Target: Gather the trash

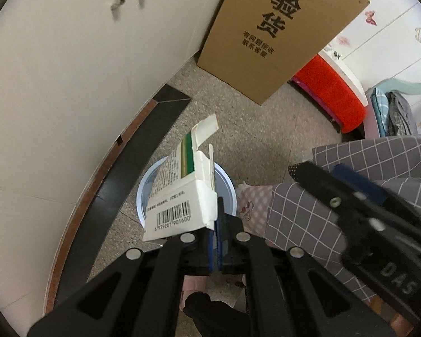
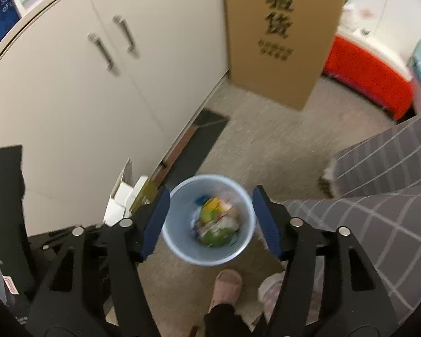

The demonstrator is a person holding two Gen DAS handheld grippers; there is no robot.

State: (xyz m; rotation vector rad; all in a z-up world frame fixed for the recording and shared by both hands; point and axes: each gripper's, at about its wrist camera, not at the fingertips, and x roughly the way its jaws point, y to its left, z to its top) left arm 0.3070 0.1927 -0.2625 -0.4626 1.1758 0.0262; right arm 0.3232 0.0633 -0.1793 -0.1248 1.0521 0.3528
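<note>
Black linkage bars fill the foreground of both wrist views. On the left, a white carton (image 1: 179, 193) is pinched by one flap edge in the left gripper (image 1: 216, 213), its jaws nearly closed, above the blue bin (image 2: 209, 219). Such a thin hold could let the carton swing and fall past the rim. On the right, the right gripper (image 2: 210, 221) is spread wide, nothing held, framing the bin, where trash is already seen.
</note>
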